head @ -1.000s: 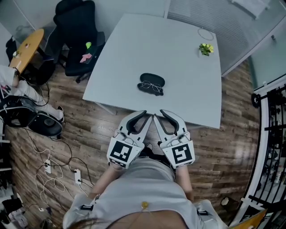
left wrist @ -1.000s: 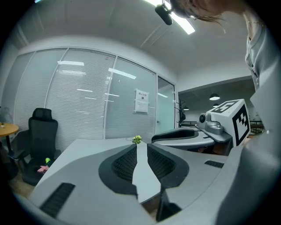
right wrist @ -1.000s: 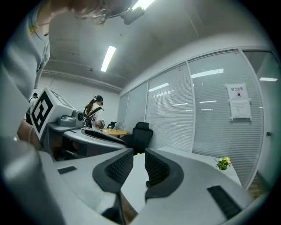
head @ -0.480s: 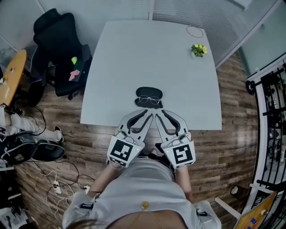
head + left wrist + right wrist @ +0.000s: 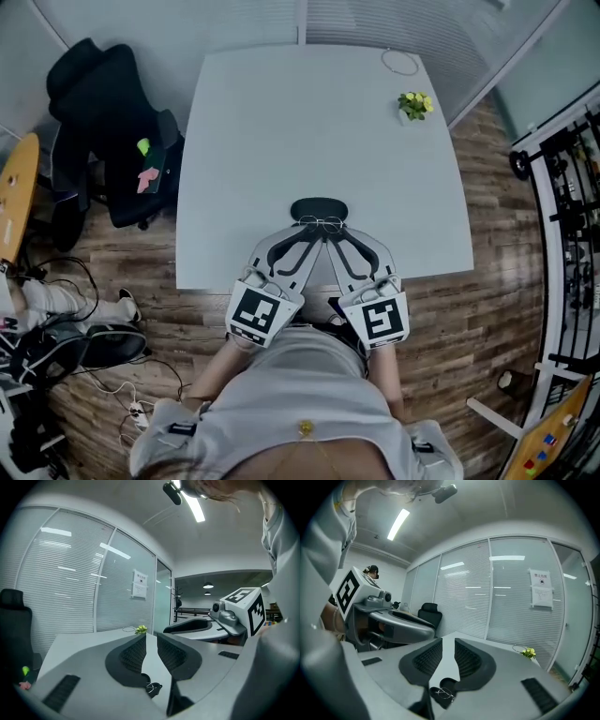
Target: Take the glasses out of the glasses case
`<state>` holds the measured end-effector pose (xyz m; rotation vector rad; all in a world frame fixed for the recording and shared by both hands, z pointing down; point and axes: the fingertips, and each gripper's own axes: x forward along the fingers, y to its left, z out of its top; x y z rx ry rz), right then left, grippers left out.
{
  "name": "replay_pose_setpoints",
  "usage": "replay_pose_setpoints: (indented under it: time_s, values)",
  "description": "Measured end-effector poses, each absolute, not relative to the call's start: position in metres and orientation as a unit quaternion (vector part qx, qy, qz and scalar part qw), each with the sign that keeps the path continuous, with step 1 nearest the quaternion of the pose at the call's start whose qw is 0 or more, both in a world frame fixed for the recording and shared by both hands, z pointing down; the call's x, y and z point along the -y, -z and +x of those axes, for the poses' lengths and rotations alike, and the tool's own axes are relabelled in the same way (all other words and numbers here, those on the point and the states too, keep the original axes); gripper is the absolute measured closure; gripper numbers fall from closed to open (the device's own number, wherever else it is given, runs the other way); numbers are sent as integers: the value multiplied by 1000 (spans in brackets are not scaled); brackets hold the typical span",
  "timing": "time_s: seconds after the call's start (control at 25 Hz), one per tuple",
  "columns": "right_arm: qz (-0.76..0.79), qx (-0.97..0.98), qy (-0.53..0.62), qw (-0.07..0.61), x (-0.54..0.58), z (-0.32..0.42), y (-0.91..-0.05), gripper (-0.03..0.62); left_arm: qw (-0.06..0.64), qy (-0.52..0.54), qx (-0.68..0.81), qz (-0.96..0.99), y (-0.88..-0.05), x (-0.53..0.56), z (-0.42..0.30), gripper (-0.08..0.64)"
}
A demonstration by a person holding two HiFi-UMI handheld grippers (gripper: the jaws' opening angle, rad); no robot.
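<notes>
A black glasses case [image 5: 319,207] lies open near the front edge of the white table [image 5: 281,141]. Thin wire-rimmed glasses [image 5: 322,223] rest on its near half. My left gripper [image 5: 306,237] and right gripper [image 5: 337,237] sit side by side just short of the case, tips close to the glasses without touching them. In the left gripper view the gripper [image 5: 146,640] shows a gap between its ribbed pads, with case and glasses [image 5: 153,687] low beyond it. In the right gripper view the gripper [image 5: 448,644] also stands open and empty, the glasses [image 5: 444,693] just below.
A small yellow-green plant [image 5: 413,103] and a thin wire ring [image 5: 400,62] sit at the table's far right corner. A black office chair [image 5: 108,131] stands left of the table. A metal rack [image 5: 567,225] lines the right side. Blinds and glass walls are behind.
Both grippers have moved forward from off the table's near edge to right in front of the case. Their jaws look the same as before.
</notes>
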<state>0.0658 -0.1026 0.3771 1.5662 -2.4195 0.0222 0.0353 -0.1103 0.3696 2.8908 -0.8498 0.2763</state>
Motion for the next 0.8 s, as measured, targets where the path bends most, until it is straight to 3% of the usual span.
replay_pose_setpoints:
  time_s: [0.8]
  values:
    - [566,800,-16,200,110,61,-409,505,65,-99,230,966,-385,121,20,471]
